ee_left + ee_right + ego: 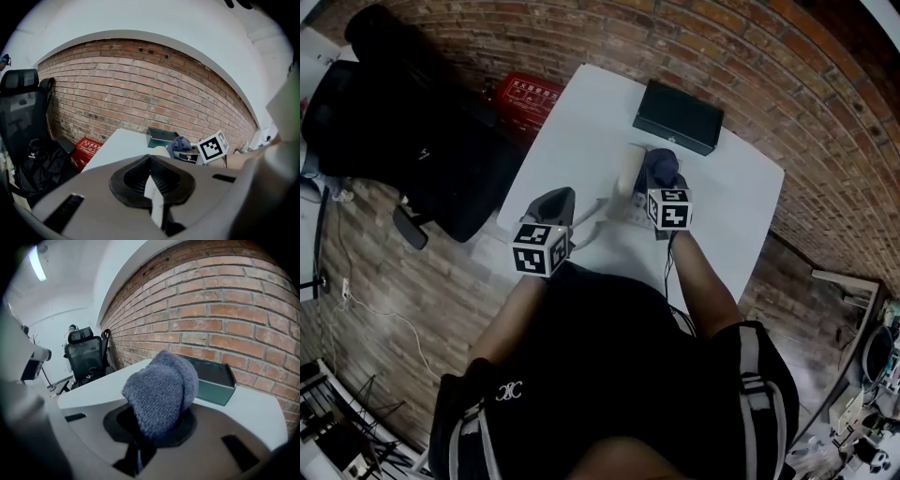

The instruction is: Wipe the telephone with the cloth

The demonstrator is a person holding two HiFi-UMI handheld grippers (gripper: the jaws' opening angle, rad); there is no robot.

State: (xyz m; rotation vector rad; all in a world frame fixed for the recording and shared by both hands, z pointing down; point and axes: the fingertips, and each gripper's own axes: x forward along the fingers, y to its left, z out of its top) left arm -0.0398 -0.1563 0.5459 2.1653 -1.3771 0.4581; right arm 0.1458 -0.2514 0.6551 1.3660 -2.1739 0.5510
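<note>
A blue-grey knitted cloth (161,390) bulges out of my right gripper (154,430), which is shut on it. In the head view that cloth (662,167) rests on the pale telephone (628,171) in the middle of the white table (572,141). My left gripper (562,204) is at the phone's near-left side. A thin white part shows pinched between the dark pads (136,180) of my left gripper (152,190); it looks like the phone's edge. Most of the telephone (161,151) is hidden behind the gripper bodies.
A dark green box (678,116) stands at the table's far edge by the brick wall. A black office chair (403,131) and a red crate (530,94) are on the floor to the left. The table's near edge is against the person's body.
</note>
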